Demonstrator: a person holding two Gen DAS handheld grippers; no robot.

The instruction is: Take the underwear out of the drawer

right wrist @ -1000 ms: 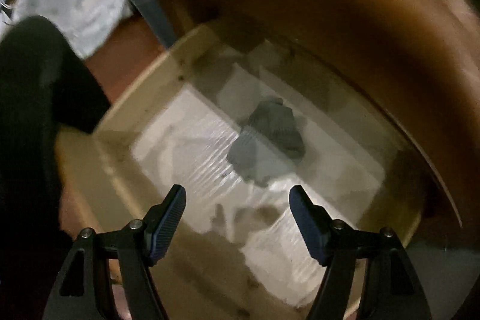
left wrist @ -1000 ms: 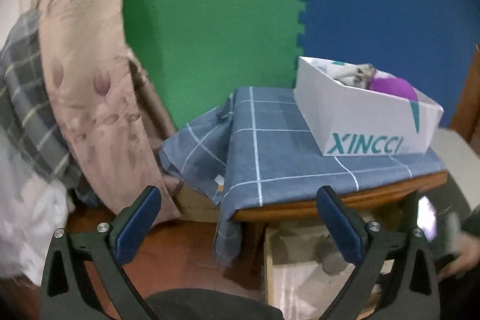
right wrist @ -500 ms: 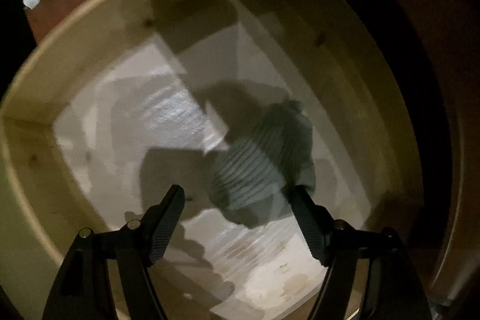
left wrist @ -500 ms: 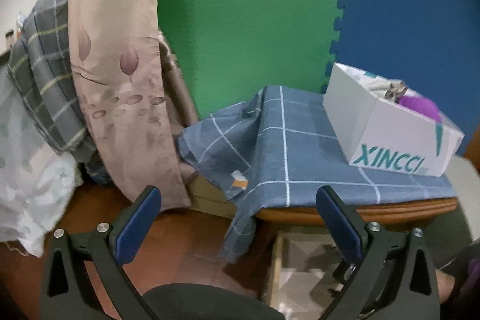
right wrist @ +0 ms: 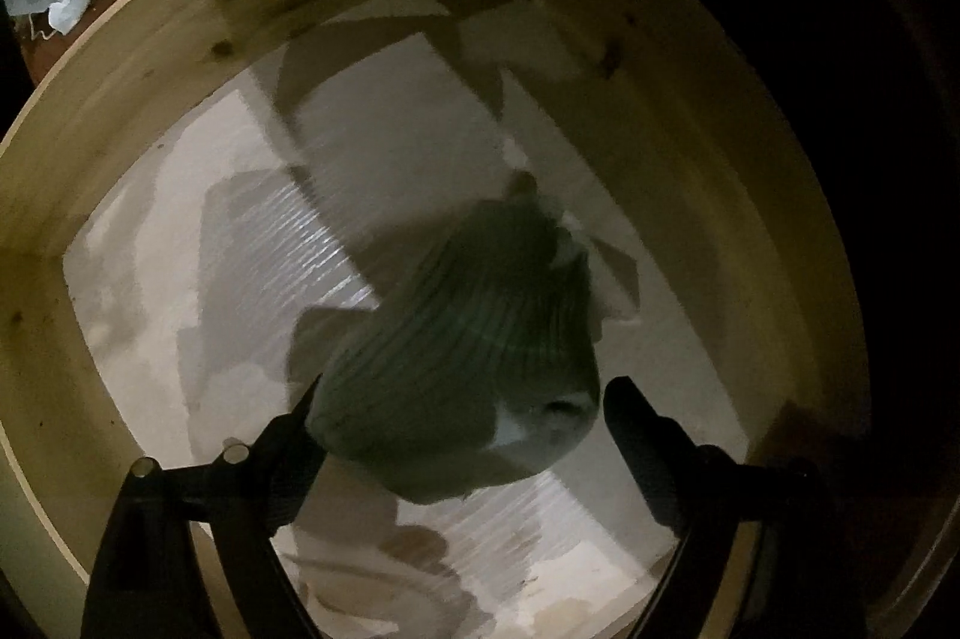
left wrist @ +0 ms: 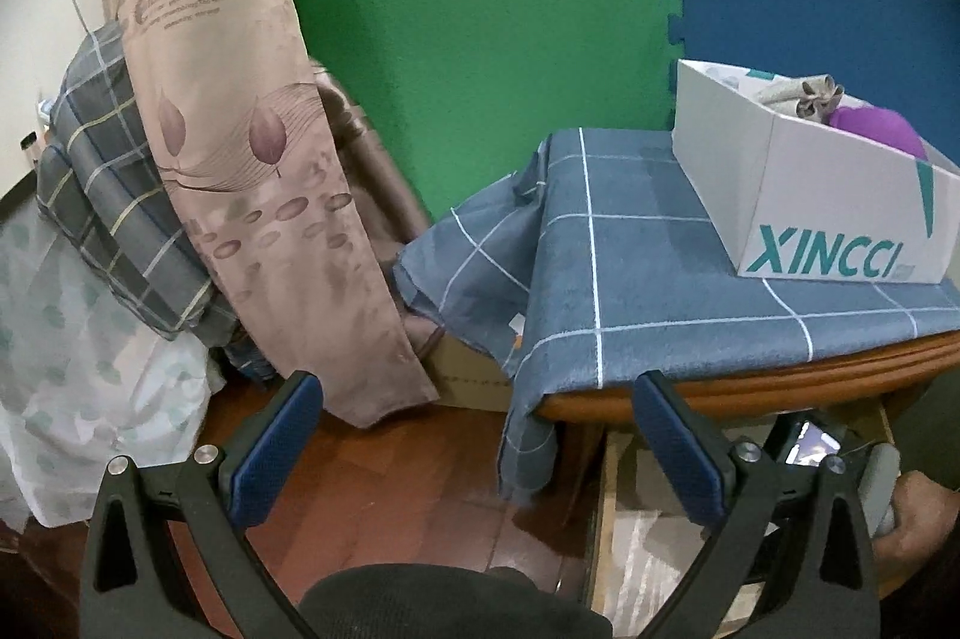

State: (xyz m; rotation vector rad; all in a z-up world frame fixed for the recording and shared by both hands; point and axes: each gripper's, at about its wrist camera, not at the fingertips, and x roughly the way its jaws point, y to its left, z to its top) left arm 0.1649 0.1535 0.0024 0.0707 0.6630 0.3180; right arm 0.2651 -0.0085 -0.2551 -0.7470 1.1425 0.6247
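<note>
Compared with a second ago my right gripper (right wrist: 462,417) has dropped deep into the drawer (right wrist: 150,111): the grey ribbed underwear (right wrist: 462,339), a small lump mid-drawer before, now fills the space between the fingers. Jaws have just been opening and stand wide; the garment sits between them, the left finger edge right at the fabric, the right finger clear of it with a gap. No grip that I can see. The underwear lies on the pale drawer liner (right wrist: 198,279), inside the drawer.

Left view has swung since a second ago: the box (left wrist: 840,213) sits further right, more curtain (left wrist: 240,159) and plaid bedding (left wrist: 102,195) show. My left gripper (left wrist: 474,447) is spread wide, nothing between the fingers, hanging over the wooden floor (left wrist: 390,489).

Hard to make out: the right view is dark and blurred, drawer's right side lost in shadow, fabric detail near the fingers smeared. In the left view the drawer is only a sliver under the table edge, cut by the right finger.

Only the left view shows the blue checked tablecloth (left wrist: 630,267), the white XINCCI box with purple and grey cloth inside, the green and blue foam wall (left wrist: 480,39), and a hand (left wrist: 918,513) at the lower right. Only the right view shows the underwear.
</note>
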